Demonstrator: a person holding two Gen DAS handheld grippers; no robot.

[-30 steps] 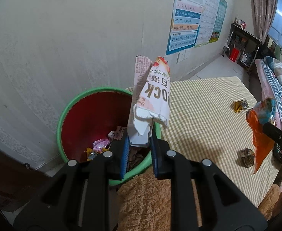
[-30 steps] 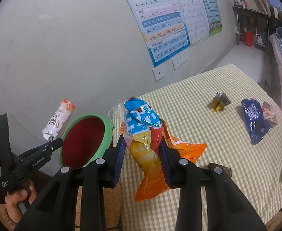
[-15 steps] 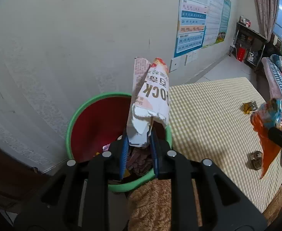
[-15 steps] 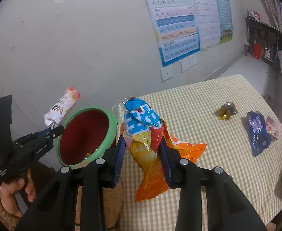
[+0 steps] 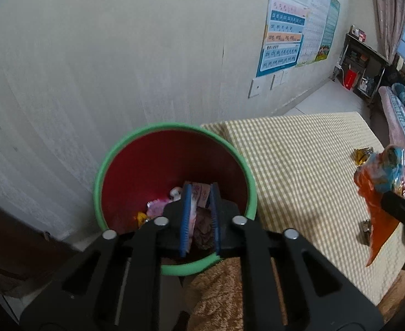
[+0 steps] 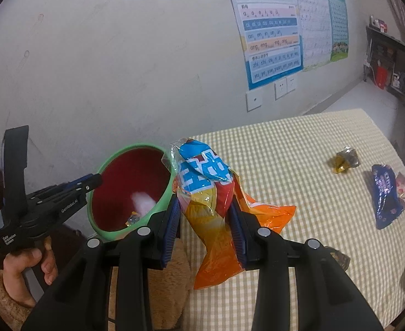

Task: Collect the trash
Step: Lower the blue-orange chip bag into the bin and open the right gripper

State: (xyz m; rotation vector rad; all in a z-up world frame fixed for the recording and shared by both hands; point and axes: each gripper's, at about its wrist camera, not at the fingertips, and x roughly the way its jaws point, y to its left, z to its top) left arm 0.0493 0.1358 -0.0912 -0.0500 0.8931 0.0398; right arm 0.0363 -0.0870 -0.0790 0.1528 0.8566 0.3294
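A green-rimmed red bin (image 5: pixel 114 160) stands by the wall at the table's end; it also shows in the right wrist view (image 6: pixel 103 226). My left gripper (image 5: pixel 199 195) is open and empty over the bin. The white and pink Pocky wrapper (image 6: pixel 143 202) is a blur falling inside the bin, and shows between my left fingers (image 5: pixel 199 193) among other trash. My right gripper (image 6: pixel 205 207) is shut on an orange and blue chip bag (image 6: pixel 210 190) above the checked table (image 6: pixel 299 165), just right of the bin.
On the table lie a gold wrapper (image 6: pixel 344 161), a blue Oreo packet (image 6: pixel 384 193) with a pink wrapper beside it, and a small dark wrapper (image 5: pixel 366 227). A wall with posters runs behind. A fuzzy brown sleeve (image 5: pixel 216 289) sits below the bin.
My left gripper has opened and the Pocky wrapper has dropped into the bin. Both grippers have moved closer to the bin. The right still holds the chip bag.
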